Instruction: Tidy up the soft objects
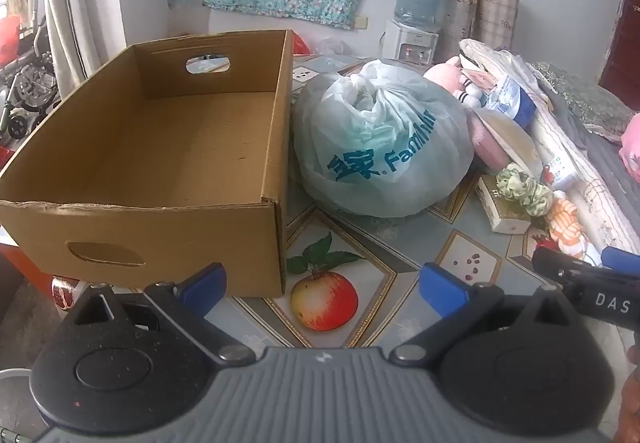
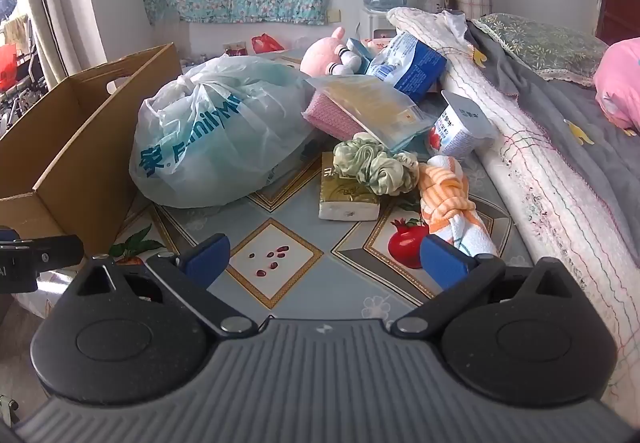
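An empty open cardboard box [image 1: 168, 147] stands at the table's left; it also shows in the right wrist view [image 2: 68, 147]. A tied pale plastic bag [image 1: 380, 139] [image 2: 224, 135] lies beside it. A green scrunchie [image 2: 374, 163] rests on a tissue pack [image 2: 348, 199], next to an orange striped towel [image 2: 448, 195]. A pink plush toy [image 2: 328, 51] lies behind. My left gripper [image 1: 322, 285] is open and empty, low before the box corner. My right gripper [image 2: 324, 259] is open and empty, short of the towel and tissue pack.
A pink cloth under a clear packet [image 2: 360, 107], a blue and white packet [image 2: 412, 63] and a small white pack [image 2: 460, 127] crowd the table's back right. A bed with quilts [image 2: 560, 147] runs along the right. A water dispenser [image 1: 416, 23] stands behind.
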